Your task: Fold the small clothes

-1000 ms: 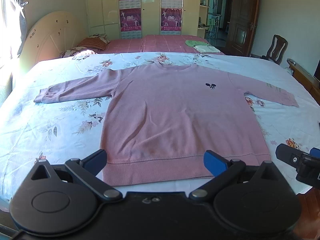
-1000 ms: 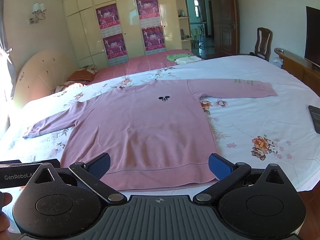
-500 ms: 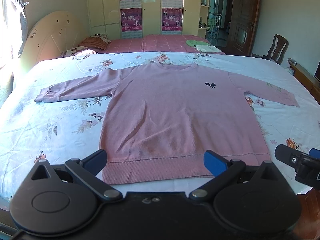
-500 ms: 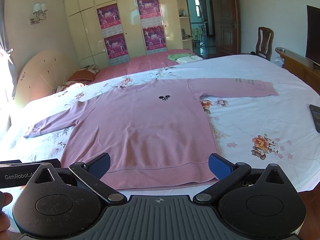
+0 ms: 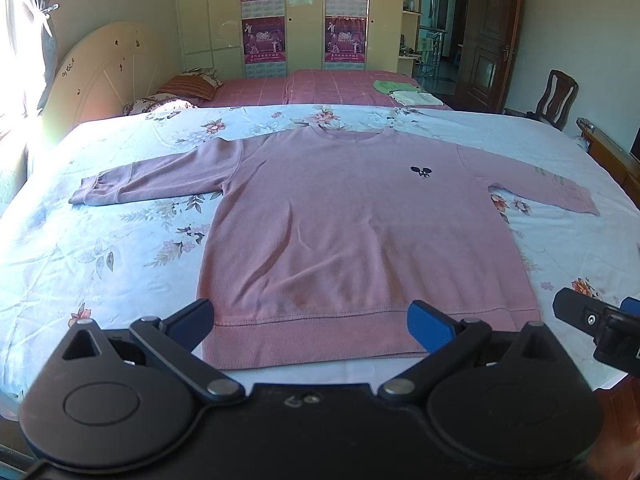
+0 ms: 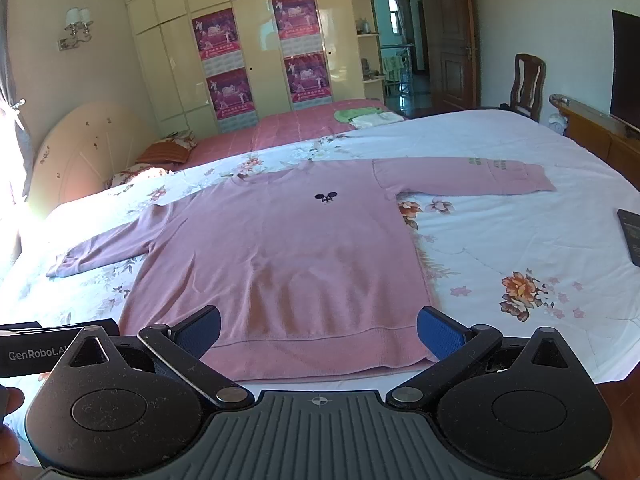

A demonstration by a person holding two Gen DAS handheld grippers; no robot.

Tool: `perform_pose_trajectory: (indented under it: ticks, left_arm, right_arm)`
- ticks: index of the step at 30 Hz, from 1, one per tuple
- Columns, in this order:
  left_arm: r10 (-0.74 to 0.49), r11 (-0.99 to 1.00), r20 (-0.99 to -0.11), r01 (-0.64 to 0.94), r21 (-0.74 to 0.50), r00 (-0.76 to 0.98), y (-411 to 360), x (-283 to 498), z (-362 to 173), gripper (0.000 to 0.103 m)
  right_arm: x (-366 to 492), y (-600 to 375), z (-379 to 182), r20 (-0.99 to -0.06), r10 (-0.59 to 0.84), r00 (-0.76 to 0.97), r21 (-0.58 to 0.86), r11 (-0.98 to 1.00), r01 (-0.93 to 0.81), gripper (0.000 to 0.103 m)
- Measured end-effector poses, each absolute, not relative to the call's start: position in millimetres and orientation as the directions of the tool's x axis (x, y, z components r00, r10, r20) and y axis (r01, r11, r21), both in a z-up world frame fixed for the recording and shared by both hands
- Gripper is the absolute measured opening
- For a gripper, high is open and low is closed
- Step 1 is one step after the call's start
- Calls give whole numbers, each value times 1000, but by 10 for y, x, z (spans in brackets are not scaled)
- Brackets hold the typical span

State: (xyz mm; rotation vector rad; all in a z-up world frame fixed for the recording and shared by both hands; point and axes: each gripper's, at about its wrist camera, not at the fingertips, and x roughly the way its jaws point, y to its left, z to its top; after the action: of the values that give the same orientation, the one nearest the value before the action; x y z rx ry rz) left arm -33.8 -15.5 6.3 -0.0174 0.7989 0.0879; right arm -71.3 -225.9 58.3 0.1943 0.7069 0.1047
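Unmoved sweater (image 6: 280, 256), "GenRobot.AI" tongs (image 6: 48, 354)

A home bedroom. A floral-sheeted bed (image 5: 120, 240) fills the frame's middle, a rounded headboard (image 5: 100, 76) stands at left, and a poster-hung wardrobe (image 6: 256, 52) lines the back. A wooden chair (image 6: 528, 84) sits at upper right.

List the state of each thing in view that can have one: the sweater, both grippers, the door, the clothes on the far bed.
Pink sweater: unfolded, lying flat front up on the floral bedsheet, both sleeves spread out.
Left gripper: open, empty, above the hem.
Right gripper: open, empty, above the hem.
Wooden door: open.
Green and white clothes: folded, on the far bed.
Remote: lying flat on the sheet.
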Motion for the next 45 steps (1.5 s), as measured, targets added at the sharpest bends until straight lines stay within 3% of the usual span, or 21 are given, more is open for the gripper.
perform_pose_trajectory:
  ticks: [26,45]
  left_arm:
    - [69,996,-692,-94,1,718,38,19,68,103]
    - [66,994,-716,-112,-17,695,-202,1367,-220,103]
  right_arm:
    - [-434,-2394,573,-587,111,802,199,980,9,103]
    - [1049,-2925,282,-614,103,783,200,979,29,103]
